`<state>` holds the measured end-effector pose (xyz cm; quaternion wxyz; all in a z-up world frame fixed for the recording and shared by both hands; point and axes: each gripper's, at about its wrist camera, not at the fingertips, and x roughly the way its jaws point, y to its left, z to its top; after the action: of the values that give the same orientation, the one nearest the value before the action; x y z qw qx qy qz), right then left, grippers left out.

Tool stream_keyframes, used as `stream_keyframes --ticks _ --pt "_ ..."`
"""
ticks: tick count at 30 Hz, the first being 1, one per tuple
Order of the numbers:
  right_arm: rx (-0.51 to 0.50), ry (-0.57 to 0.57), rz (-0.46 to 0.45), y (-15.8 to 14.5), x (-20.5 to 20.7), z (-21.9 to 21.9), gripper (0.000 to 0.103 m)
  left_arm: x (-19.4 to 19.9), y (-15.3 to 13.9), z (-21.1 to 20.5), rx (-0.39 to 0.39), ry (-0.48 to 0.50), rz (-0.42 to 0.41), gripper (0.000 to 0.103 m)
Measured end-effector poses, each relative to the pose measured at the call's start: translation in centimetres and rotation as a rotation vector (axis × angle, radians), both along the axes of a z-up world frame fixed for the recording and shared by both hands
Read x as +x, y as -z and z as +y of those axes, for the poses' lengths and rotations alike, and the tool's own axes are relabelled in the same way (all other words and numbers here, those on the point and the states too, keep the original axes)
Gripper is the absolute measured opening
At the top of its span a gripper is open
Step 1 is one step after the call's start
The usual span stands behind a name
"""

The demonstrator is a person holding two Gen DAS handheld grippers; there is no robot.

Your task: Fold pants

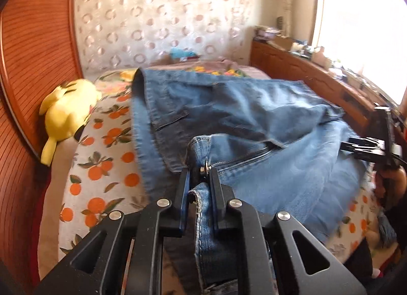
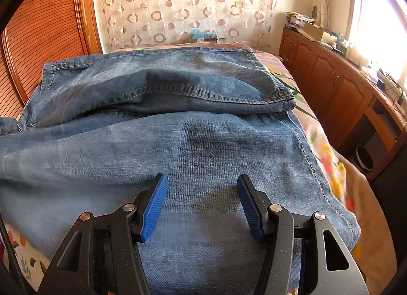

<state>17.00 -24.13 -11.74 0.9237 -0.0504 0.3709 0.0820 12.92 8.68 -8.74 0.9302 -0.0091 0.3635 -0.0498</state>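
Currently the jeans lie spread over the bed, filling most of it ahead of both sets of jaws. Left gripper: jaws clamped on a thick seamed band of denim by the fly, with a metal button right at the tips; the zipper runs off to the right of the jaws. Left view is smeared, so whether this band is waistband or fly placket I cannot say for sure. Right gripper: jaws apart, nothing between them, poised low over a flat stretch of leg.

Handling, as judged: denim is heavy, soft and limp, not fragile and not slippery. It will sag and drag from any single hold. Doubled seams and hems give the firmest bite; flat single cloth would need bunching first. A second hold on the side seam, right of the right jaws, looks sensible.

Room: open bed beyond the jaws up to the far hem. A yellow plush lies well left of the left jaws. A wooden cabinet lines the right side of the bed, and the cloth reaches near that edge.
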Motion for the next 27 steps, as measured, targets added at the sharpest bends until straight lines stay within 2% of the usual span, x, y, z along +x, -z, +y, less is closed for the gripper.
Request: stream_keyframes --ticks 4,7,10,13,14,17,18,21,24,27 --pt "0.002 0.000 0.000 0.0 0.0 0.0 0.059 1.5 2.8 1.0 -0.025 -0.032 0.091 0.021" --pt "0.000 0.000 0.000 0.0 0.0 0.1 0.059 1.0 2.7 1.1 -0.020 -0.042 0.054 0.020" --pt "0.000 0.000 0.000 0.0 0.1 0.0 0.059 0.5 1.3 1.4 -0.043 -0.057 -0.008 0.020" --pt "-0.001 0.001 0.000 0.0 0.1 0.0 0.059 0.9 1.0 1.5 -0.054 -0.043 0.018 0.022" --pt "0.000 0.001 0.000 0.0 0.1 -0.1 0.059 1.0 1.4 1.5 -0.037 -0.045 0.039 0.026" --pt "0.006 -0.003 0.001 0.0 0.1 -0.1 0.059 0.9 2.1 1.8 0.005 -0.073 0.064 0.028" --pt "0.008 -0.009 0.000 -0.1 0.0 -0.1 0.059 0.7 2.2 2.1 -0.003 -0.072 0.067 0.033" --pt "0.005 -0.044 -0.039 -1.4 -0.8 0.5 0.059 0.0 2.3 3.0 -0.047 -0.064 0.069 0.048" --pt "0.040 -0.101 -0.077 -3.5 -1.7 1.9 0.059 -0.4 2.3 2.9 -0.054 -0.048 0.064 0.049" --pt "0.075 -0.200 -0.098 -5.4 -1.9 5.2 0.059 -0.2 2.7 2.8 -0.049 -0.044 0.072 0.049"
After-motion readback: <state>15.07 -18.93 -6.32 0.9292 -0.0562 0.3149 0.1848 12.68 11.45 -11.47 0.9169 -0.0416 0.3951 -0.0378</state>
